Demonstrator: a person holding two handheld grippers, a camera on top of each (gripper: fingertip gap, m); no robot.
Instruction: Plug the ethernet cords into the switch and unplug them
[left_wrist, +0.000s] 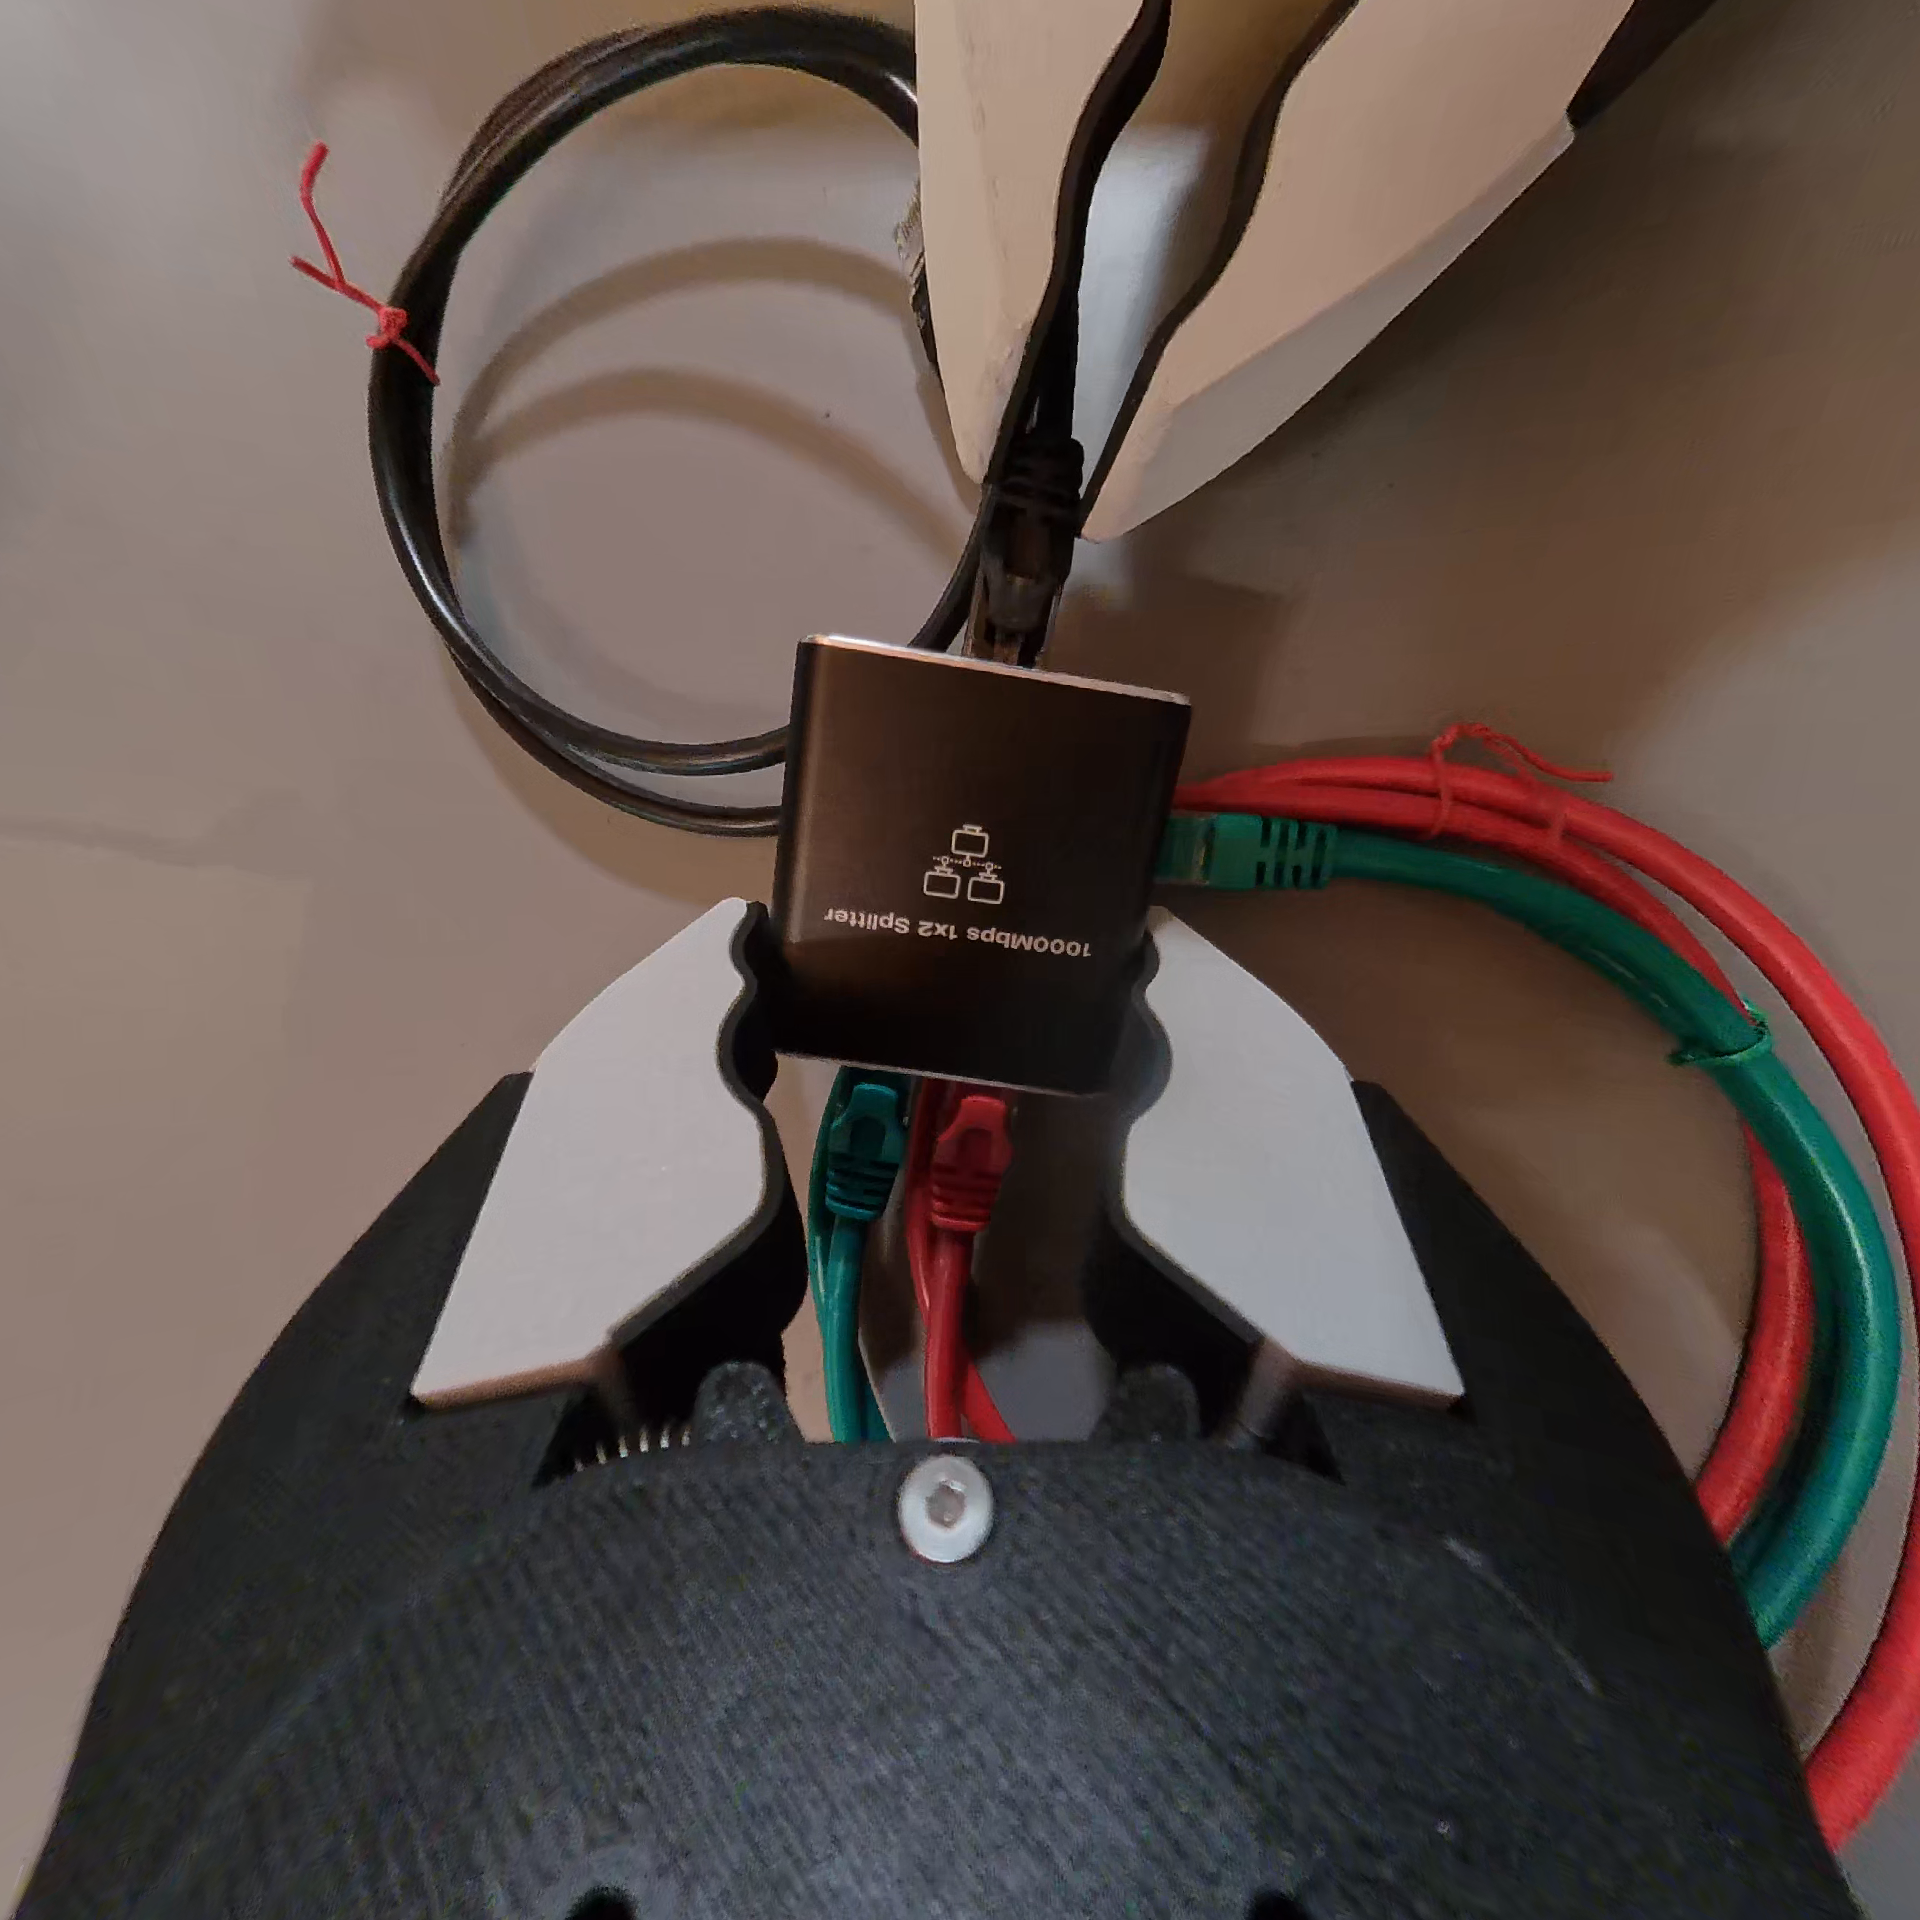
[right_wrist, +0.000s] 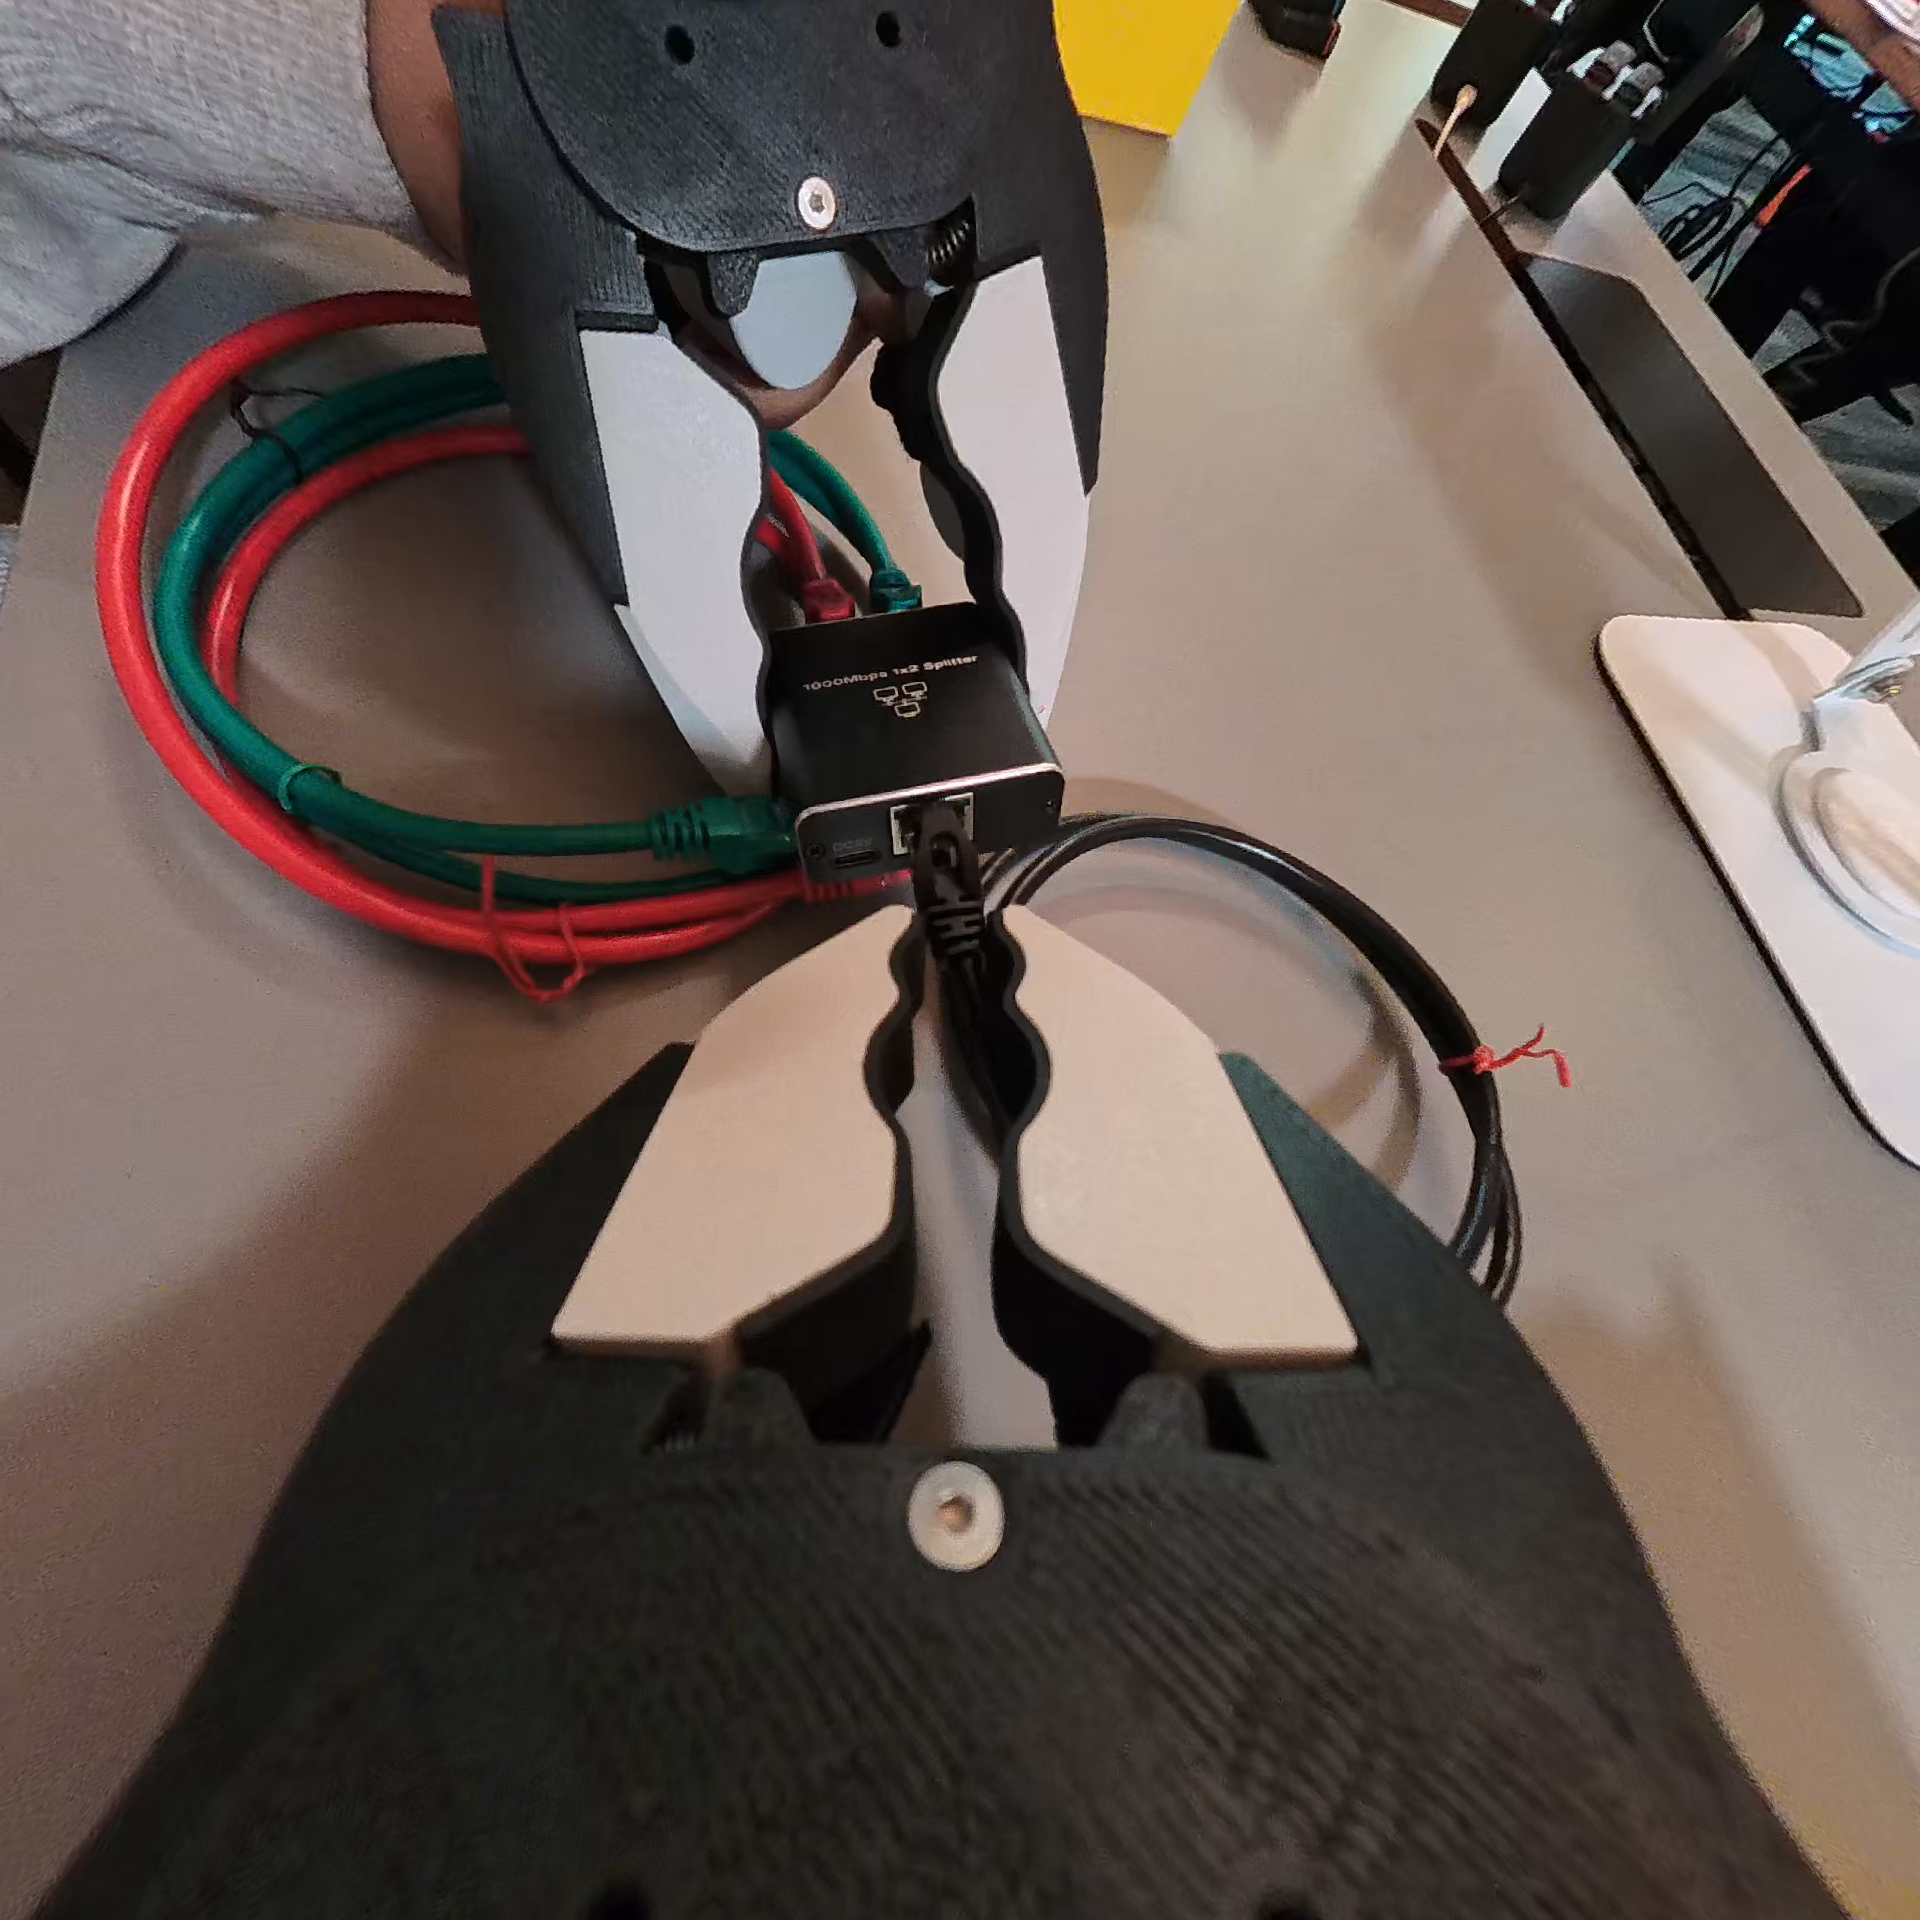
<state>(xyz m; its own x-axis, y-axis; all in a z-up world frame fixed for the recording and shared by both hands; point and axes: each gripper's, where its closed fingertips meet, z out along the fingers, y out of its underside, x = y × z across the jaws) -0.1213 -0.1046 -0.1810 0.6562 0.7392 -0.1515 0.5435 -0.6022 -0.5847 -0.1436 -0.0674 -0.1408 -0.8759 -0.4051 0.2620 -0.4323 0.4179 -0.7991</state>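
Left gripper (left_wrist: 951, 997) clamping the switch (left_wrist: 977, 831); right gripper (right_wrist: 954, 951) pinching the black cord (right_wrist: 951, 904), plug sitting in the switch port, red cord (left_wrist: 961, 1164) and green cord (left_wrist: 860, 1148) plugged opposite.

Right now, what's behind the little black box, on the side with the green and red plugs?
Behind the switch, a green plug and red plug go in. The sockets themselves are hidden by the box.

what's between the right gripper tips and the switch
Only the black cord's plug, bridging right gripper and switch; right wrist view.
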